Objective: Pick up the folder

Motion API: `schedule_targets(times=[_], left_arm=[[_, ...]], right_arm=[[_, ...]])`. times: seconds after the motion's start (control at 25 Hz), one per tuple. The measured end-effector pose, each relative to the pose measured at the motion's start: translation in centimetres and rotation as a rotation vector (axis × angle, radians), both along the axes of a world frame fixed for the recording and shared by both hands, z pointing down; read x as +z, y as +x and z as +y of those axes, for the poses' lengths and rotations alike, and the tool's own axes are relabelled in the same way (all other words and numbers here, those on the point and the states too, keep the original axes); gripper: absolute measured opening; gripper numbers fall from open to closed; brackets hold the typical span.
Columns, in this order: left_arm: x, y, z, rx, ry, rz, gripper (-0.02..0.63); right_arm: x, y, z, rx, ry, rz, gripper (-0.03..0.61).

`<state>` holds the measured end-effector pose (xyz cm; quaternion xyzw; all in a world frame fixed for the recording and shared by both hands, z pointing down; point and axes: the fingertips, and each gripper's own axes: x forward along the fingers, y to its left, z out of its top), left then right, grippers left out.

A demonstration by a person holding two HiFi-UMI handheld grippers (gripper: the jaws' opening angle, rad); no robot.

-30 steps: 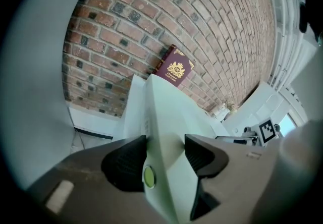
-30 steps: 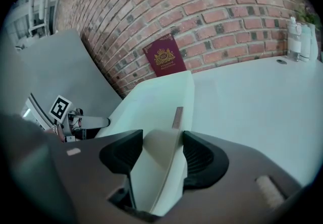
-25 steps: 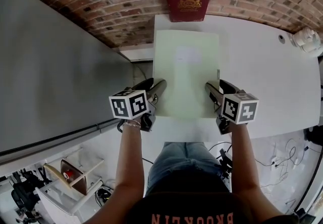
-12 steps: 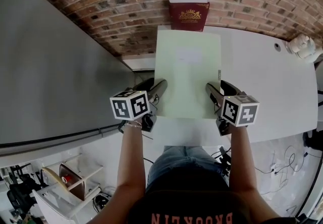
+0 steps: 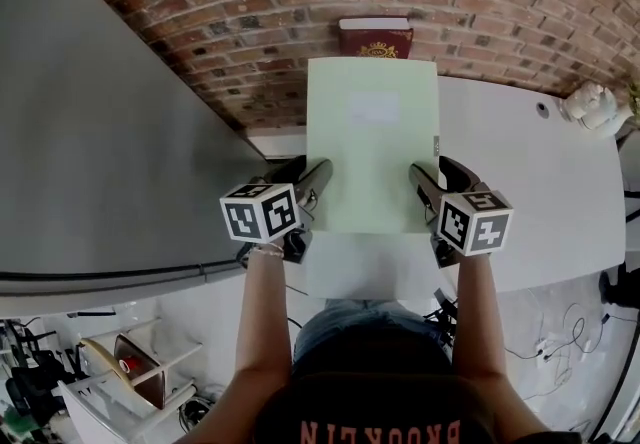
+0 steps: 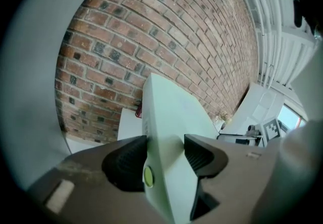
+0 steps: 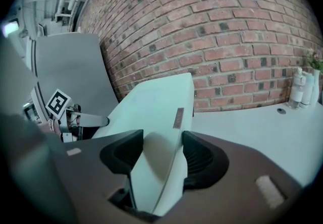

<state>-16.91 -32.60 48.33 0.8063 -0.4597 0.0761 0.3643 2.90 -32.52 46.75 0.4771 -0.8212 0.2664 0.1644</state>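
Observation:
A pale green folder (image 5: 372, 144) is held flat above the white table (image 5: 540, 182), one gripper on each long side. My left gripper (image 5: 318, 175) grips its left edge and my right gripper (image 5: 418, 178) its right edge. In the left gripper view the folder (image 6: 169, 132) stands on edge between the two black pads (image 6: 126, 162), which press on it. The right gripper view shows the folder (image 7: 156, 127) likewise clamped between that gripper's pads (image 7: 199, 160). A small brown label (image 7: 178, 117) sits on the folder's edge.
A dark red book (image 5: 375, 37) leans against the brick wall (image 5: 250, 22) behind the folder. A grey partition (image 5: 90, 162) runs along the left. White bottles (image 5: 590, 104) stand at the table's far right corner. Shelving and cables lie on the floor below.
Both grippers have risen with the folder between them. The folder now covers more of the red book behind it.

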Motion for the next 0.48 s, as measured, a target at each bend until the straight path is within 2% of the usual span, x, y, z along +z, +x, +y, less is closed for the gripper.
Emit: schedule_targets(times=[0.48], left_arm=[[-4.6,0.1,-1.7,0.004,0.124,-0.051,0.235]], right_arm=[[-5.1,0.0,-1.6,-0.009,0.147,0.052,0.239]])
